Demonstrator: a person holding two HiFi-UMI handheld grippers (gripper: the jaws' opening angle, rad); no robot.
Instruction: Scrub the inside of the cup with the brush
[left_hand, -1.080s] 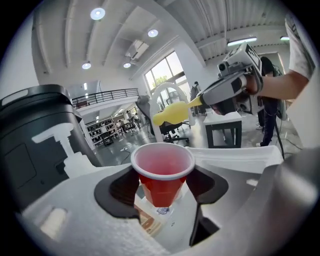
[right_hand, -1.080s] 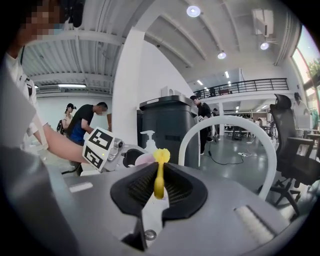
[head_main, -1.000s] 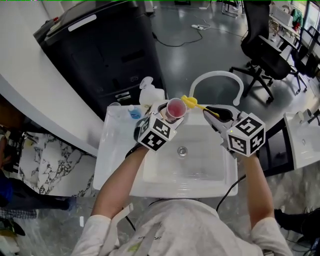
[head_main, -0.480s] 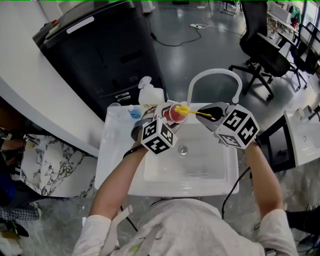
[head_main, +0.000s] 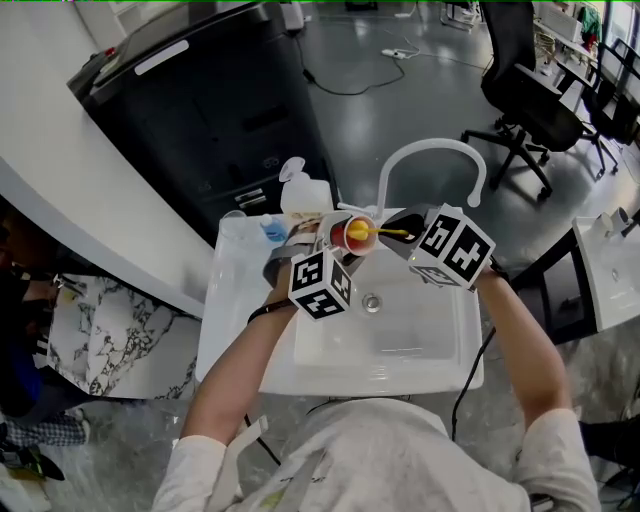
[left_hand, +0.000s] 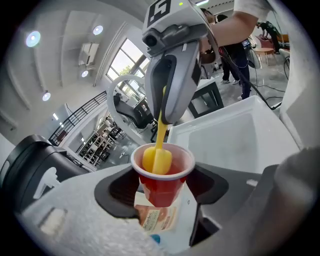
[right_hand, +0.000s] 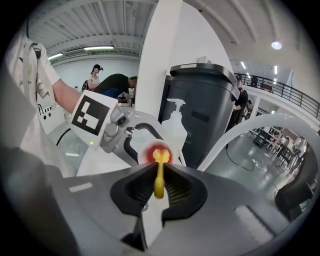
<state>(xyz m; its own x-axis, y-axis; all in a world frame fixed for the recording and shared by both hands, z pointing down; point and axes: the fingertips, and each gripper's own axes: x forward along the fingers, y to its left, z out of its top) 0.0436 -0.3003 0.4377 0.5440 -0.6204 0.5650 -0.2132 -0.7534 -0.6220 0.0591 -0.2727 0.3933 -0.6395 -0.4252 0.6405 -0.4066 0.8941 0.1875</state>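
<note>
Upper centre of the head view: left hand-held gripper (head_main: 338, 242) grasps the red cup (head_main: 352, 236); right hand-held gripper (head_main: 400, 230) clenches the yellow brush (head_main: 380, 233), head apparently inside.

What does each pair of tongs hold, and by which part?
Left tongs: the red cup, by its sides. Right tongs: the yellow brush, by its handle.

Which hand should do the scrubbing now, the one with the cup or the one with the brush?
Right. The right gripper is shut on the brush, whose head sits inside the cup. The left gripper clamps the cup, so it should only hold steady.
</note>
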